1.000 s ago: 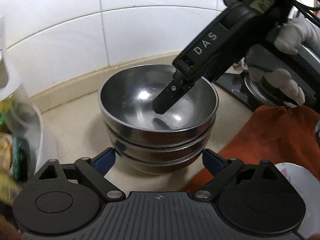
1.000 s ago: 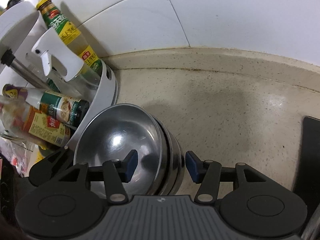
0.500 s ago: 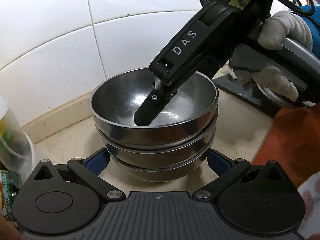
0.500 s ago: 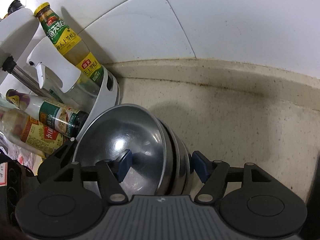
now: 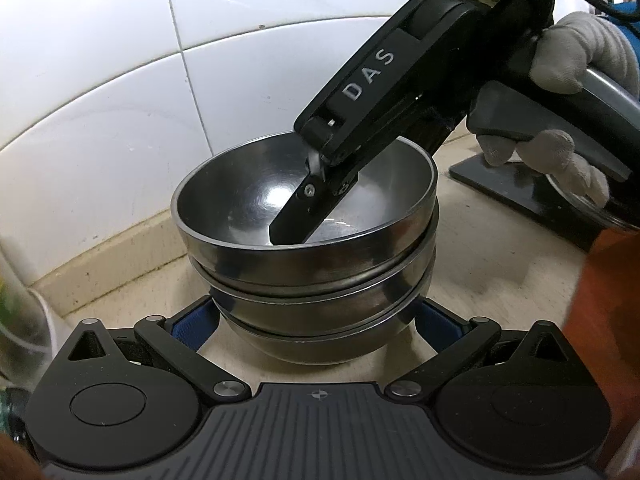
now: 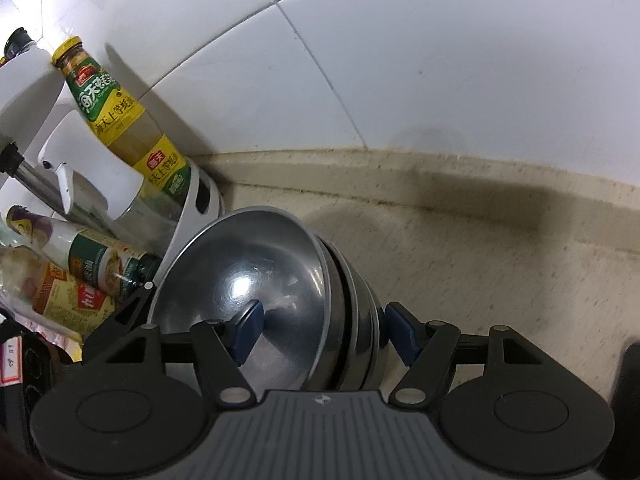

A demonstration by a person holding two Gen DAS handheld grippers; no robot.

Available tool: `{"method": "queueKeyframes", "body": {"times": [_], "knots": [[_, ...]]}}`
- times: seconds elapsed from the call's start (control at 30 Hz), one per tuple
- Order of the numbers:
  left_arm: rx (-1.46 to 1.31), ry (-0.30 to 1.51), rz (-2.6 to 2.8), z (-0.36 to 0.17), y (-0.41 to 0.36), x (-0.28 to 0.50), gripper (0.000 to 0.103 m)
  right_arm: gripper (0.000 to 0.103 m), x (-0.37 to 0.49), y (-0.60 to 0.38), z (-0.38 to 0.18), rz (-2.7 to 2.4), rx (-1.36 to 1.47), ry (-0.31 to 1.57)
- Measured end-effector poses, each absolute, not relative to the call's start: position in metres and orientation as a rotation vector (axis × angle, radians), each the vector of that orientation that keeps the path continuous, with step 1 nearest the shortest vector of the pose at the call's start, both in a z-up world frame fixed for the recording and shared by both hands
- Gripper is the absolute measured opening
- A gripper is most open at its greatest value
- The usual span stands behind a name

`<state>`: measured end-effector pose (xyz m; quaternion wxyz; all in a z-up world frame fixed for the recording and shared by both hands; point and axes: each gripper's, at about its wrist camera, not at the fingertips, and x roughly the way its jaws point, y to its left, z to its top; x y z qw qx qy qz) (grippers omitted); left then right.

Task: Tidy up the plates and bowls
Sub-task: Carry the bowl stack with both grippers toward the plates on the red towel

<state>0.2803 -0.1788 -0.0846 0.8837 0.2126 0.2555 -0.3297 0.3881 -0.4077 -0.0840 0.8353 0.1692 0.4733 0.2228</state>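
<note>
The bowls point(image 5: 308, 256) are sitting stacked on the bench point(image 5: 480, 280) at 12 o'clock. Left tongs point(image 5: 316, 322) are gaping wide around the base; right tongs point(image 6: 320, 330), just opened, are straddling the rim. Squeeze evenly, low.

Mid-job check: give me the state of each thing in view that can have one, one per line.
Stack of steel bowls: nested, upright on the counter, top bowl empty.
Left hand-held gripper: open wide, fingers either side of the stack's base.
Right hand-held gripper: jaws just opened, straddling the stack's rims, one finger inside the top bowl.
Yellow-capped sauce bottle: capped, standing in the white rack.
</note>
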Motion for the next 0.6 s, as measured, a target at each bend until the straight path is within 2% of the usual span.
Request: {"method": "queueKeyframes", "body": {"times": [0.6], "knots": [[0.459, 0.542, -0.644, -0.107, -0.209, 0.284, 0.103, 0.068, 0.403, -0.408, -0.086, 0.437, 0.353, 0.971]]}}
